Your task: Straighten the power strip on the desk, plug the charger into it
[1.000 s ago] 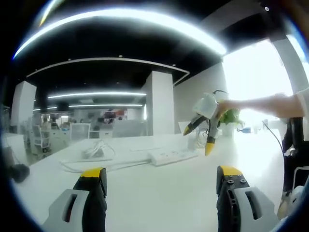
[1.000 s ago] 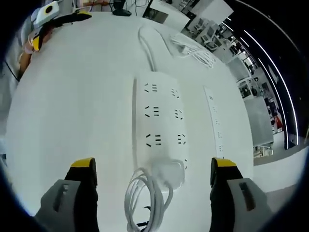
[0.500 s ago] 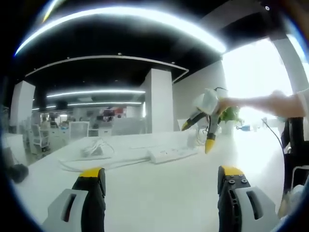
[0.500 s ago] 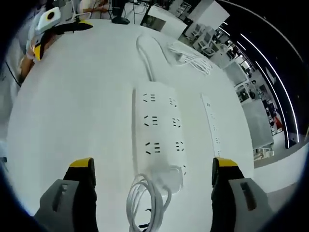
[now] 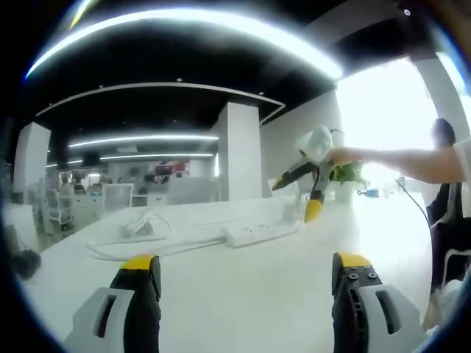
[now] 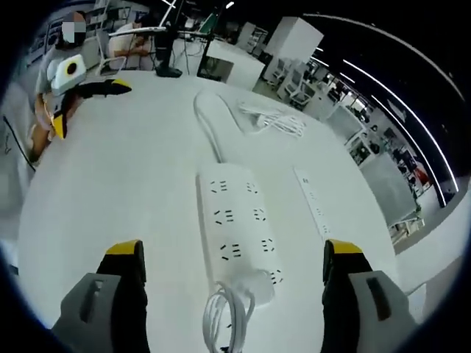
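Here, right claw (image 6: 229,272) wide open above power strip (image 6: 237,224); nothing held

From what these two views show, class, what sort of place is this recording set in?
Probably an open-plan office: a long white desk carrying a power strip, rows of desks and office chairs beyond it, and long ceiling light strips between square white pillars.
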A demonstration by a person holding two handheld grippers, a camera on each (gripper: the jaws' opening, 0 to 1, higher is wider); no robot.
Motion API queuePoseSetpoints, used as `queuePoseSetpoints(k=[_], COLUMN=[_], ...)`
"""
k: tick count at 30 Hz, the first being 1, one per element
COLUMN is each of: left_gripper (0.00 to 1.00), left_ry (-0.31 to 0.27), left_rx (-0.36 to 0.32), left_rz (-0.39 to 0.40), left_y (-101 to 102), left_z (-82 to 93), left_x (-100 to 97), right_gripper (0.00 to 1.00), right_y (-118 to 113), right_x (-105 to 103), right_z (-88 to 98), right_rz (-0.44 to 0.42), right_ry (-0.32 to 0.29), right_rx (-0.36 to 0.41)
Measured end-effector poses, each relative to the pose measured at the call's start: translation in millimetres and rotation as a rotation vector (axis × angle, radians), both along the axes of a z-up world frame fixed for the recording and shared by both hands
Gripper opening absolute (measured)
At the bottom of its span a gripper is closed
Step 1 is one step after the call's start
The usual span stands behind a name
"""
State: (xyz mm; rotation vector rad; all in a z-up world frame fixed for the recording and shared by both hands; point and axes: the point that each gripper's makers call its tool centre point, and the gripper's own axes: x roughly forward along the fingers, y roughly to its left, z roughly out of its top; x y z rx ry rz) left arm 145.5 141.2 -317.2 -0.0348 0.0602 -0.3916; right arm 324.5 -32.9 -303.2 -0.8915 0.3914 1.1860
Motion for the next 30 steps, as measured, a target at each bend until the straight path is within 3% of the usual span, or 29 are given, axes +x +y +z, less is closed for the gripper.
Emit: queuePoseSetpoints(k=[6, 18, 30], left_gripper=[0.99, 0.99, 0.99], left_ry=[0.001, 0.005, 0.008], left_rx=[-0.001, -0.008, -0.001], left_rz=[0.0, -0.006, -0.014], left_y=[0.7, -0.7, -4.8], left_z=[-0.6, -2.7, -3.7], left_x=[-0.4, 1.5, 4.0], right_gripper=[1.0, 1.0, 1.0], right_y=[-1.2, -9.3, -19.6], right_x=[-4.2, 3.1, -6.9], right_z=[12.5, 43.5, 72.6], right_rz=[-0.019, -0.061, -0.122], right_ry=[0.008, -0.066, -0.073], right_rx=[0.066, 0.149, 0.321])
